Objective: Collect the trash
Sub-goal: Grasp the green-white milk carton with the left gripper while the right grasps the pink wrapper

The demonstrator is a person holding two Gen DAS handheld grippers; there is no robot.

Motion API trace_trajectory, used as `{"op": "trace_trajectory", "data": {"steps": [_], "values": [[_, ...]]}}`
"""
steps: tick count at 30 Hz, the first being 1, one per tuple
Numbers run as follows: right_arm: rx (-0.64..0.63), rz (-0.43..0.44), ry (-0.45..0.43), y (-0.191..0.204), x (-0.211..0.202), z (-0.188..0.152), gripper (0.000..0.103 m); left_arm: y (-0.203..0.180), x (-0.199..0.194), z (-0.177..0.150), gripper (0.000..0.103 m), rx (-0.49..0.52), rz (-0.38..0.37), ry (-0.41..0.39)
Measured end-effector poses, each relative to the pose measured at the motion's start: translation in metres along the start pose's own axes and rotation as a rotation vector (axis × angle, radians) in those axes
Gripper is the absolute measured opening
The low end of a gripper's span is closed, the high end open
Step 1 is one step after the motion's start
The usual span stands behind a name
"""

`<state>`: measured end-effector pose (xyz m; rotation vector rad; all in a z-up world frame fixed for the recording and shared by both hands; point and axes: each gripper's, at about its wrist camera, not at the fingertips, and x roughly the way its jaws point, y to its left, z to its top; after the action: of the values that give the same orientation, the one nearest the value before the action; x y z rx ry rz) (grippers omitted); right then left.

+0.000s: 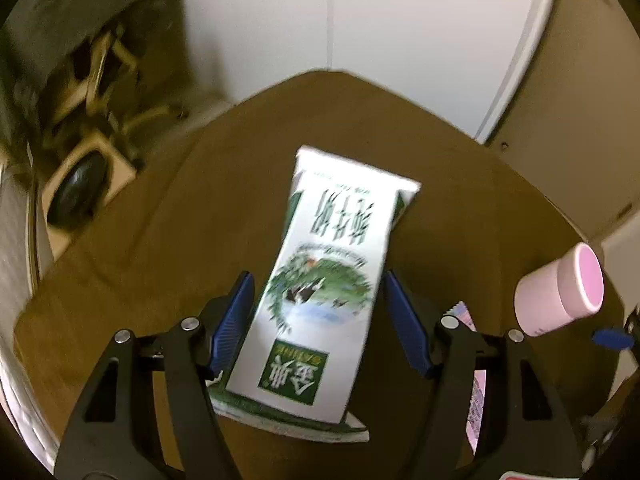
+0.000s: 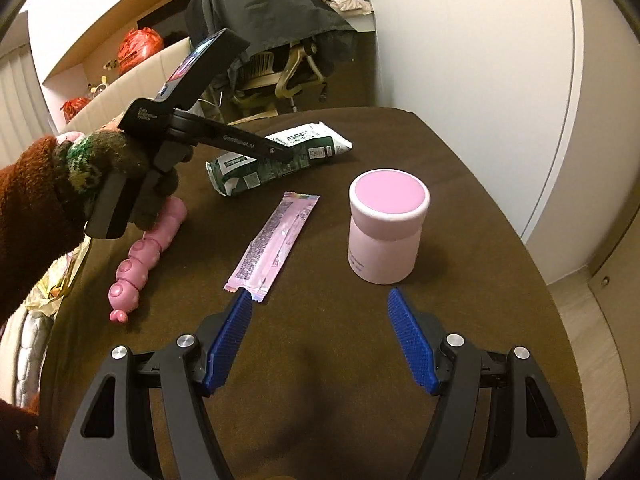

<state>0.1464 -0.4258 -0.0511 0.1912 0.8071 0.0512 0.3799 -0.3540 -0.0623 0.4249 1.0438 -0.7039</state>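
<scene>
A flattened green-and-white milk carton (image 1: 320, 288) lies on the brown table (image 1: 160, 240). My left gripper (image 1: 318, 292) is open, its blue pads on either side of the carton with a gap on both sides. The right wrist view shows the same carton (image 2: 276, 156) under the left gripper's fingers (image 2: 280, 154). A pink snack wrapper (image 2: 272, 240) lies flat mid-table, its near end beside my right gripper's left pad. My right gripper (image 2: 320, 304) is open and empty, low over the table, just short of a pink lidded jar (image 2: 386, 226).
A pink caterpillar toy (image 2: 148, 256) lies at the table's left side. The jar (image 1: 560, 290) and wrapper edge (image 1: 476, 384) show at the right of the left wrist view. A chair draped with a dark jacket (image 2: 272, 28) stands beyond the table. A white wall is on the right.
</scene>
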Motion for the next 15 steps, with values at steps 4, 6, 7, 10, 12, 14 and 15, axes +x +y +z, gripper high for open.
{"op": "trace_trajectory", "data": {"steps": [4,6,7,10,12,14,15], "values": [[-0.01,0.009,-0.004,0.007,0.002,0.001,0.066,0.018,-0.007,-0.01,0.053,-0.131,-0.064,0.023],[-0.005,0.02,-0.002,0.01,0.006,0.002,0.066,0.021,-0.019,-0.017,0.052,-0.15,-0.069,-0.008],[0.001,0.027,0.001,0.012,0.008,0.003,0.066,0.023,-0.029,-0.024,0.051,-0.161,-0.067,-0.032],[0.012,0.056,0.011,0.016,0.016,0.008,0.066,0.027,-0.057,-0.04,0.051,-0.193,-0.054,-0.098],[0.007,0.056,0.024,0.021,0.024,0.013,0.062,0.03,-0.074,-0.047,0.051,-0.207,-0.027,-0.137],[0.005,0.055,0.046,0.026,0.037,0.02,0.058,0.028,-0.096,-0.058,0.051,-0.221,-0.001,-0.174],[0.007,0.053,0.057,0.027,0.041,0.023,0.057,0.028,-0.105,-0.063,0.051,-0.231,0.013,-0.187]]}}
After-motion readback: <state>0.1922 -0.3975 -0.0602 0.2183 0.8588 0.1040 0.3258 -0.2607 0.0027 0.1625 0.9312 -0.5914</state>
